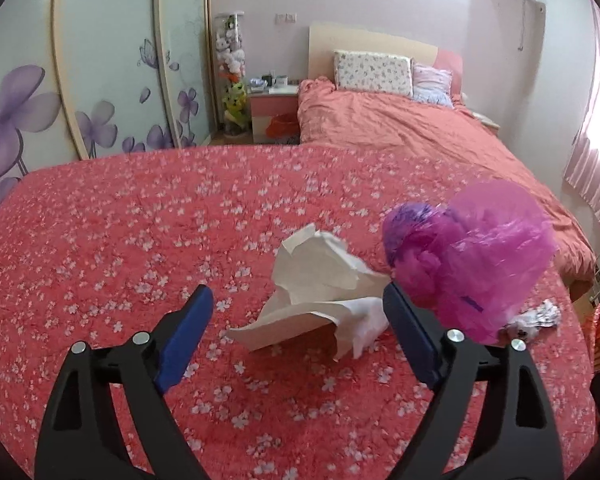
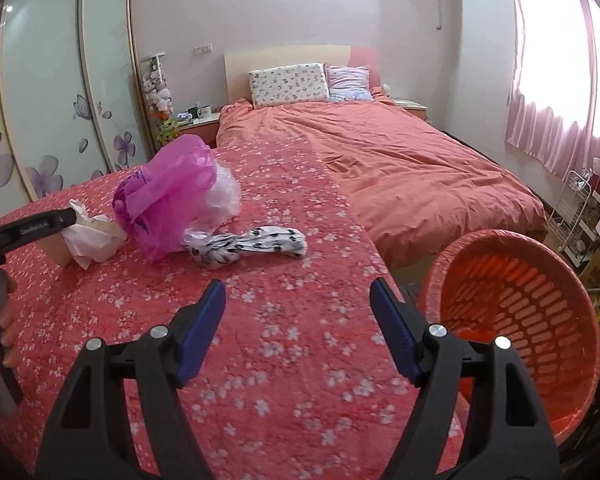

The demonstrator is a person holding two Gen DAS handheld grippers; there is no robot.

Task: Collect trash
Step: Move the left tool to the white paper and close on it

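Note:
Crumpled white paper (image 1: 320,292) lies on the red flowered cloth (image 1: 120,240), between and just beyond the fingers of my open left gripper (image 1: 298,300). A magenta plastic bag (image 1: 472,256) lies to its right, against the right finger. A black-and-white patterned wrapper (image 2: 248,246) lies beside the bag. My right gripper (image 2: 298,300) is open and empty over the cloth, short of the wrapper. The paper (image 2: 92,236) and bag (image 2: 172,196) show at the left of the right wrist view, with the left gripper's finger (image 2: 32,226) at the paper.
An orange plastic basket (image 2: 512,320) stands off the table's right edge, below its level. A bed with a pink duvet (image 2: 400,168) lies beyond. Wardrobe doors with purple flowers (image 1: 40,112) stand at the left. A wire rack (image 2: 580,216) stands at the far right.

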